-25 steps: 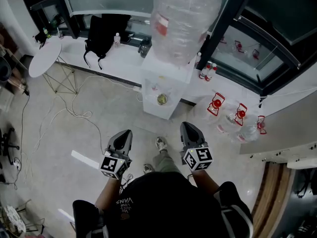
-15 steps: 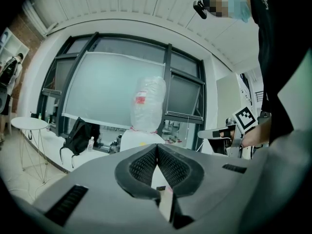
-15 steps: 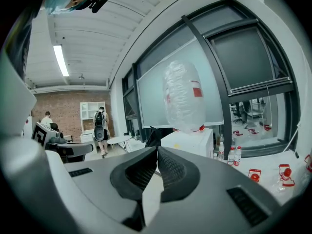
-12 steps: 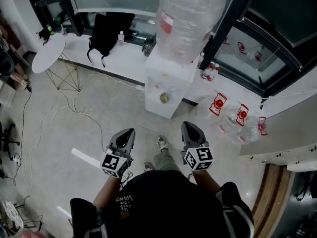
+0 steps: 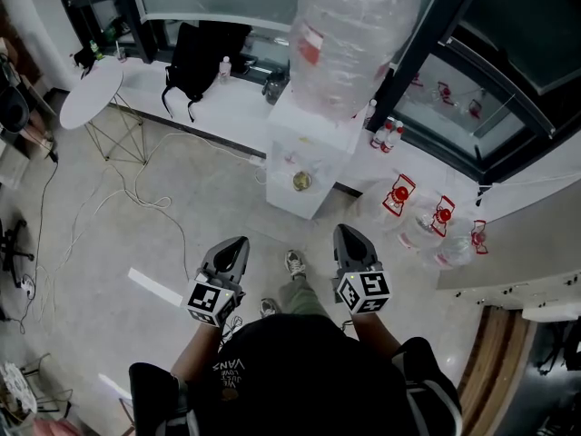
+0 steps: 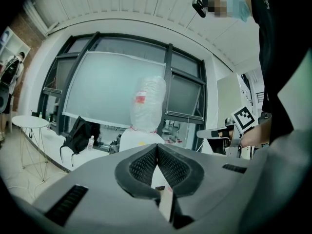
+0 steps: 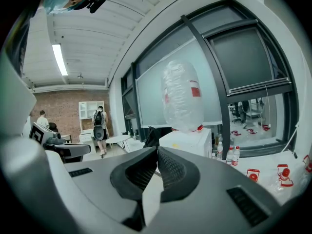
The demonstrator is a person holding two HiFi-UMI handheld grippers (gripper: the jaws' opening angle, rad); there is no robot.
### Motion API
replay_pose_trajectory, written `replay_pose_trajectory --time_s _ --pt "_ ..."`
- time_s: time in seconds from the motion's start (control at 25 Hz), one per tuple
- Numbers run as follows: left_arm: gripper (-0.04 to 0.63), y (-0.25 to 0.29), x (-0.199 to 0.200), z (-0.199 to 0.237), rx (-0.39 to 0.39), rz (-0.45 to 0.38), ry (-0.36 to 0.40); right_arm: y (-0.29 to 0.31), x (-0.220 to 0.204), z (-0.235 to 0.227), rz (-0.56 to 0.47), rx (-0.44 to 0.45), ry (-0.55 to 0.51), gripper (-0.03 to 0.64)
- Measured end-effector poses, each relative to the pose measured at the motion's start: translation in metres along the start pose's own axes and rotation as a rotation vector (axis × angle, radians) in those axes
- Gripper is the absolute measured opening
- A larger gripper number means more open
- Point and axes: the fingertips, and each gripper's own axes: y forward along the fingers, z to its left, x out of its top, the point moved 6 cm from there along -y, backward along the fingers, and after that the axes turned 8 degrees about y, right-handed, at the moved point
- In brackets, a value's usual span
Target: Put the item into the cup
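Note:
A white water dispenser (image 5: 309,157) with a big clear bottle (image 5: 349,34) on top stands ahead of me on the floor. A small yellowish round thing, perhaps a cup (image 5: 298,182), sits in its niche. My left gripper (image 5: 238,242) and right gripper (image 5: 343,230) are held side by side at waist height, well short of the dispenser. Both are shut with nothing between the pads. The left gripper view shows its jaws (image 6: 157,147) closed, with the dispenser (image 6: 141,133) behind them. My right gripper (image 7: 157,150) points at the dispenser (image 7: 187,140) too. No loose item shows.
A round white table (image 5: 91,94) stands at the back left, a black backpack (image 5: 195,57) on the window ledge. White cables (image 5: 136,189) trail over the floor. Small bottles (image 5: 381,134) and red-capped clear jugs (image 5: 427,212) lie right of the dispenser. My shoes (image 5: 295,263) show below.
The head view has shifted slightly, so the dispenser sits a touch further right. Both grippers stay shut and keep almost the same place.

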Motion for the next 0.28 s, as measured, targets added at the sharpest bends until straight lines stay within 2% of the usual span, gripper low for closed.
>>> replay_pose_trajectory --time_s 0.28 --pt "0.018 0.0075 0.0011 0.0001 -0.002 0.001 -0.006 0.0049 0.0023 -0.0025 0.003 0.007 0.007 0.044"
